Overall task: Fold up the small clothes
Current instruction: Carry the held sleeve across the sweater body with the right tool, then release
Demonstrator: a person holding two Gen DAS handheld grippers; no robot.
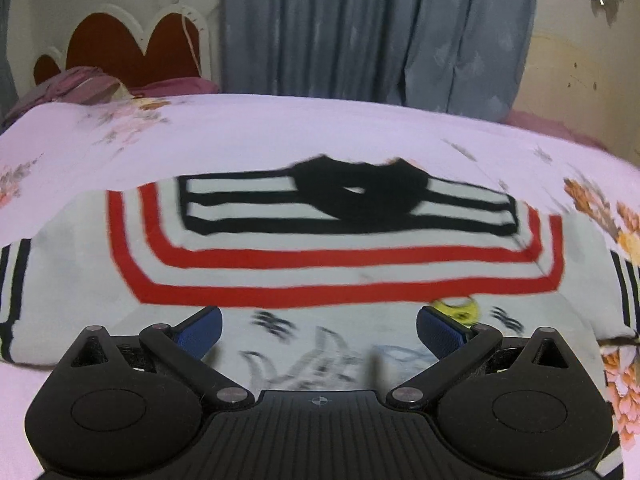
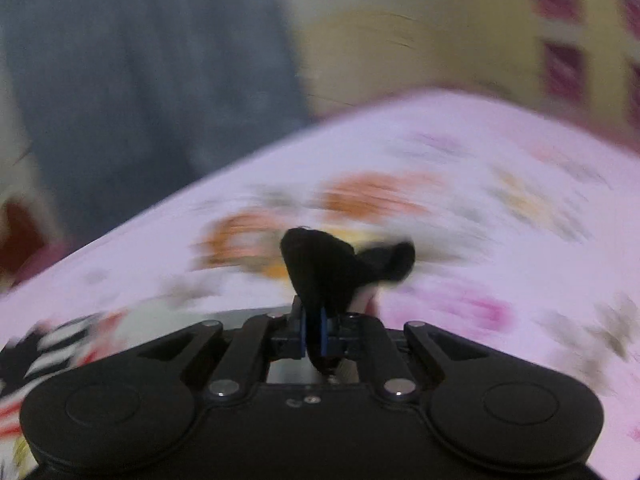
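My left gripper [image 1: 318,330] hangs over the near part of the shirt [image 1: 320,272], its blue pads [image 1: 202,330] spread wide with nothing between them. I keep it open and low here because the next fold needs a second pinch on the cloth, and the hem is right under my fingertips.

The shirt lies flat on the flowered bedsheet [image 1: 240,132], white with red bands and black stripes, its black collar [image 1: 356,196] at the far edge towards the curtain [image 1: 360,28]. It is spread out that way so the sleeves and sides can be turned in cleanly.

My right gripper [image 2: 314,330] is clamped tight, the pads almost meeting on a lump of black fabric [image 2: 324,272] that sticks up past the fingertips. That view is badly smeared, so I can only guess that this is a dark trim of the same shirt, perhaps a cuff or a collar edge; I cannot say which. A bit of striped cloth shows at the lower left of that view. I hold the black piece pinched hard because thin knit slips out of a loose grip once I pull it across.
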